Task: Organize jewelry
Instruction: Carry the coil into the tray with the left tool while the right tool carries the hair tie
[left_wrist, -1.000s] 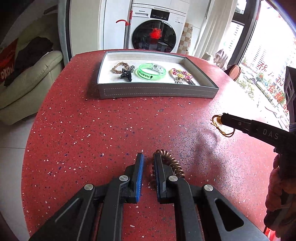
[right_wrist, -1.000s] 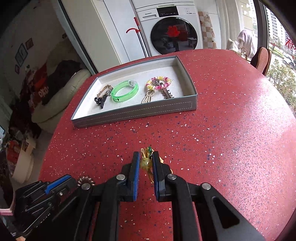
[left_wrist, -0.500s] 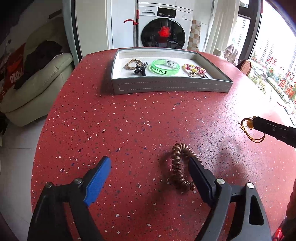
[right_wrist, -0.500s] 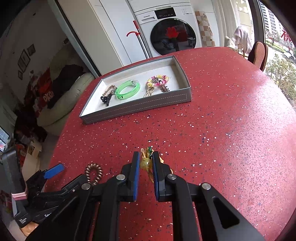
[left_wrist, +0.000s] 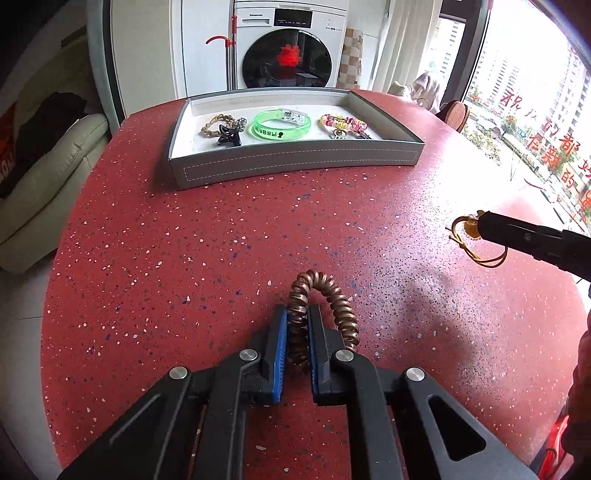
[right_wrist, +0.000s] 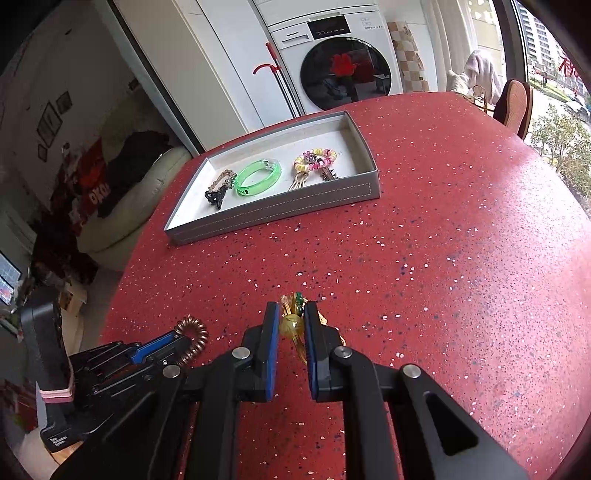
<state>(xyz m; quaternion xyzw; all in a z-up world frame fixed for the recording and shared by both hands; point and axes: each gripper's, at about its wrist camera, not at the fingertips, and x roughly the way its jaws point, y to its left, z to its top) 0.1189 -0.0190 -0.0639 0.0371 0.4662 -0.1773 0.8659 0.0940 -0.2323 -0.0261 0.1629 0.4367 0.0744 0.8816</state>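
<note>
My left gripper (left_wrist: 296, 325) is clamped on one side of a brown spiral bracelet (left_wrist: 332, 295), its blue pads (left_wrist: 279, 350) pressing the coils near the front edge of the red speckled table (left_wrist: 184, 258); the rest of the loop arches free past the right finger. In the right wrist view the same bracelet (right_wrist: 192, 338) shows at the tip of that gripper (right_wrist: 177, 341), low by the table's left edge.

My right gripper (right_wrist: 289, 321) is closed on a yellow bead charm (right_wrist: 291, 325) with a small green piece on top and thin golden cord (right_wrist: 300, 349) trailing between the fingers. From the left wrist camera that gripper (left_wrist: 480, 225) reaches in from the table's right side, the cord (left_wrist: 476, 251) looping below its tip, just above the surface as far as I can tell.

Farther out, near the table's far edge, sits a shallow grey tray (left_wrist: 295, 162) with a white floor. Inside, from its left end to its right: a beige chain bracelet (left_wrist: 216, 123) touching a black hair claw (left_wrist: 229, 138), a translucent green bangle (left_wrist: 280, 125) in the middle, and a pink-and-yellow coil bracelet (left_wrist: 343, 122) with keys (right_wrist: 301, 179) attached, toward the right end.

Beyond the table stand a white washing machine (left_wrist: 291, 48) and, at left, a cream sofa (left_wrist: 48, 173).
</note>
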